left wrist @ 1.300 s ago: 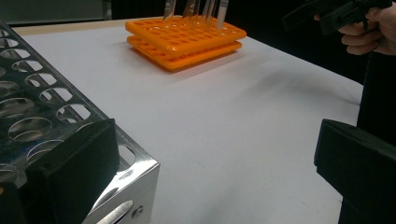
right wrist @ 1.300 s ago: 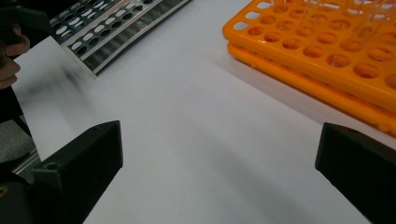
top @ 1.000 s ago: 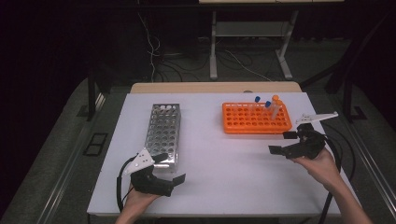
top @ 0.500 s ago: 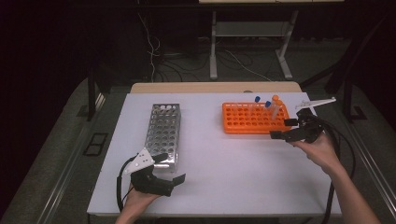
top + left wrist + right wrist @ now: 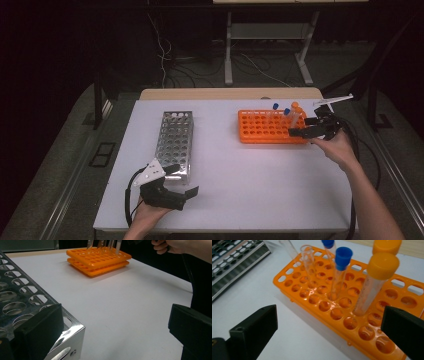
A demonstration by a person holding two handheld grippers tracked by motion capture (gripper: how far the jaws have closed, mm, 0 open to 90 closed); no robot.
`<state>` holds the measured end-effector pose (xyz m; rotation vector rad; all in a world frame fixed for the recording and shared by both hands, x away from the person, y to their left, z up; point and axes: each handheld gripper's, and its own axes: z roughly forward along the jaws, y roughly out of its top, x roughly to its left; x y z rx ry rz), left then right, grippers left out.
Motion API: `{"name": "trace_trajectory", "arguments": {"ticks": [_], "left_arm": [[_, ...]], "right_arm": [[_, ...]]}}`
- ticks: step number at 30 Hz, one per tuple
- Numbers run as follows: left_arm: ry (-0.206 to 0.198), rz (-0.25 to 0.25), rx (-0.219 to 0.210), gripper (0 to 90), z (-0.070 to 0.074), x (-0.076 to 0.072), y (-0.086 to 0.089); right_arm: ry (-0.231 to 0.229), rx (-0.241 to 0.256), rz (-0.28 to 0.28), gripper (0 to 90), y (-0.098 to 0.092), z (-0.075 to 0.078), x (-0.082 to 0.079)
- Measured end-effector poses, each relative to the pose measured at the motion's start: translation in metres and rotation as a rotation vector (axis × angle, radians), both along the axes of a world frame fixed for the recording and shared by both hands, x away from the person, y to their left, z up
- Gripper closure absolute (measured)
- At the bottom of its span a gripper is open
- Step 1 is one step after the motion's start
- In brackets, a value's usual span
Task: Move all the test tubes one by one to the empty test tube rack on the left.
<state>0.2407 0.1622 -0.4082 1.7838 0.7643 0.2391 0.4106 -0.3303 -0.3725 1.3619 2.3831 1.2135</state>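
An orange tube rack (image 5: pixel 265 129) lies at the table's far right and holds several tubes. In the right gripper view, a blue-capped tube (image 5: pixel 339 272), an orange-capped tube (image 5: pixel 374 282) and an uncapped clear tube (image 5: pixel 309 265) stand upright in the orange rack (image 5: pixel 317 300). My right gripper (image 5: pixel 304 126) is open at that rack's right end, its jaws either side of the rack's near corner and apart from the tubes. A steel tube rack (image 5: pixel 176 142) lies left of centre. My left gripper (image 5: pixel 184 180) is open at its near end, with one jaw against the steel rack's corner (image 5: pixel 72 327).
The white table (image 5: pixel 250 185) has bare surface between the two racks and along the front edge. A wooden table edge (image 5: pixel 230 93) runs behind it, with cables and metal legs on the dark floor beyond. Cables trail from both grippers.
My right gripper has moved away from the person and leftward, from the table's right edge up to the orange rack's right end. The left gripper has stayed put.
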Motion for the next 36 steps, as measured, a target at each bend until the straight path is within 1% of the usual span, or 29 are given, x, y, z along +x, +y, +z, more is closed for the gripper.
{"name": "trace_trajectory", "arguments": {"ticks": [1, 2, 5, 6, 7, 8, 9, 10, 11, 17, 18, 20, 21, 22, 23, 24, 25, 26, 28, 29, 31, 32, 33, 35, 36], "left_arm": [[0.000, 0.000, 0.001, 0.0, 0.000, 0.000, 0.000], [0.000, 0.000, 0.001, 0.0, 0.000, 0.000, 0.000], [0.000, 0.000, 0.001, 0.0, 0.000, 0.000, 0.000], [0.000, 0.000, 0.001, 0.0, 0.000, 0.000, 0.000], [0.000, 0.000, 0.001, 0.0, 0.000, 0.000, 0.000], [0.001, 0.002, 0.001, 0.0, 0.000, 0.000, 0.000], [0.001, 0.002, 0.002, 0.0, 0.000, 0.000, 0.000], [0.002, 0.000, 0.004, 0.0, 0.000, 0.000, 0.000], [0.002, -0.001, 0.005, 0.0, 0.000, 0.000, 0.000], [0.003, 0.002, 0.005, 0.0, -0.001, 0.001, 0.000], [0.003, 0.002, 0.005, 0.0, -0.001, 0.000, 0.000], [0.002, 0.001, 0.006, 0.0, 0.000, 0.000, 0.000], [0.002, 0.001, 0.007, 0.0, 0.000, 0.000, 0.000], [0.002, 0.002, 0.006, 0.0, 0.000, 0.000, 0.000], [0.002, 0.002, 0.006, 0.0, 0.000, 0.000, 0.000], [0.003, 0.002, 0.006, 0.0, 0.000, 0.000, 0.000], [0.002, 0.002, 0.006, 0.0, 0.000, 0.001, 0.000], [0.002, 0.002, 0.005, 0.0, 0.000, 0.001, 0.000], [0.003, 0.003, 0.006, 0.0, 0.000, 0.001, 0.000], [0.002, 0.000, 0.009, 0.0, 0.000, 0.000, 0.000], [0.003, -0.001, 0.013, 0.0, 0.001, 0.000, -0.001], [0.004, -0.002, 0.014, 0.0, 0.001, 0.000, -0.002], [0.006, -0.001, 0.013, 0.0, 0.002, 0.000, -0.002], [0.007, 0.001, 0.014, 0.0, 0.003, 0.001, -0.002], [0.009, 0.002, 0.007, 0.0, 0.004, 0.001, -0.002]], "right_arm": [[0.003, -0.003, -0.004, 0.4, -0.001, -0.002, 0.003], [0.006, -0.005, -0.009, 6.3, -0.003, -0.006, 0.007], [0.000, -0.011, -0.016, 8.2, -0.005, -0.010, 0.011], [0.000, -0.014, -0.024, 11.9, -0.006, -0.012, 0.013], [-0.012, -0.011, -0.026, 19.1, -0.009, -0.015, 0.015], [-0.012, -0.011, -0.026, 19.1, -0.009, -0.015, 0.015], [-0.020, -0.012, -0.035, 25.7, -0.010, -0.018, 0.018], [-0.025, -0.012, -0.034, 28.4, -0.011, -0.019, 0.020], [-0.025, -0.012, -0.034, 28.4, -0.011, -0.019, 0.020], [-0.041, -0.012, -0.046, 45.4, -0.008, -0.029, 0.026], [-0.049, -0.018, -0.051, 47.5, -0.007, -0.030, 0.027], [-0.058, -0.029, -0.064, 54.7, -0.006, -0.031, 0.029], [-0.058, -0.029, -0.064, 54.7, -0.006, -0.031, 0.029], [-0.070, -0.049, -0.085, 59.6, -0.004, -0.032, 0.030], [-0.074, -0.050, -0.088, 62.8, -0.004, -0.032, 0.030], [-0.074, -0.050, -0.088, 62.8, -0.004, -0.032, 0.030], [-0.076, -0.053, -0.089, 66.3, -0.004, -0.033, 0.031], [-0.072, -0.050, -0.083, 72.9, -0.003, -0.033, 0.031], [-0.077, -0.050, -0.082, 72.9, -0.003, -0.033, 0.031], [-0.083, -0.072, -0.080, 73.2, -0.001, -0.031, 0.030], [-0.100, -0.088, -0.078, 73.5, 0.001, -0.028, 0.028], [-0.100, -0.088, -0.078, 73.5, 0.001, -0.028, 0.028], [-0.114, -0.093, -0.082, 73.5, 0.001, -0.024, 0.026], [-0.120, -0.096, -0.082, 73.6, 0.000, -0.021, 0.024], [-0.123, -0.097, -0.082, 73.6, 0.000, -0.019, 0.023]]}}
